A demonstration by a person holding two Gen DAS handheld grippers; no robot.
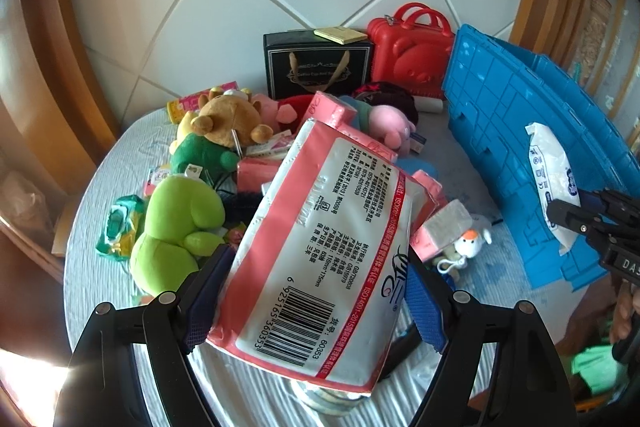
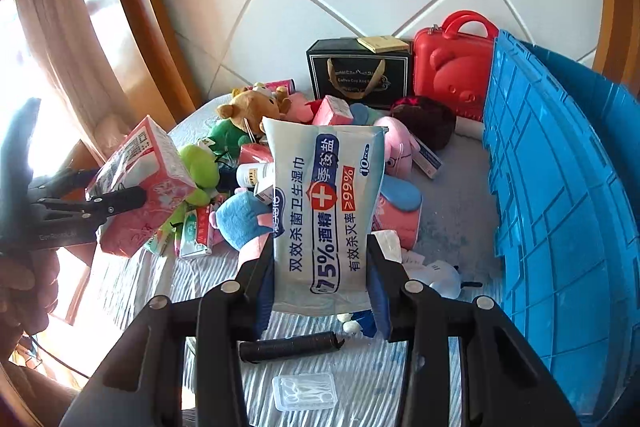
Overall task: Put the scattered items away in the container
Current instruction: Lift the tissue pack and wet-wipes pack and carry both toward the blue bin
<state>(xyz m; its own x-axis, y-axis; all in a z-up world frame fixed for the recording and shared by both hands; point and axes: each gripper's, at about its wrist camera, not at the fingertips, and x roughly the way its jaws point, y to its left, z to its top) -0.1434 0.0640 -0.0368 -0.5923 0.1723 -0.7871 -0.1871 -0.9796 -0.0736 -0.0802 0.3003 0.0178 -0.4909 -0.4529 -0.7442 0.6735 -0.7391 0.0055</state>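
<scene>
Both my grippers are lifted and angled downward, each closed on a soft pack. My left gripper (image 1: 316,291) has its black arms spread fairly wide, the blue pads (image 1: 202,301) pressed against the two sides of the pink-and-white tissue pack (image 1: 320,247) held tilted between them. My right gripper (image 2: 320,281) stands narrower, its blue pads (image 2: 378,291) pinching the lower end of the wet-wipes pouch (image 2: 324,211), which stands upright between the fingers. In the right wrist view, my left hand (image 2: 20,287) wraps the left gripper's handle at the frame's left edge.
</scene>
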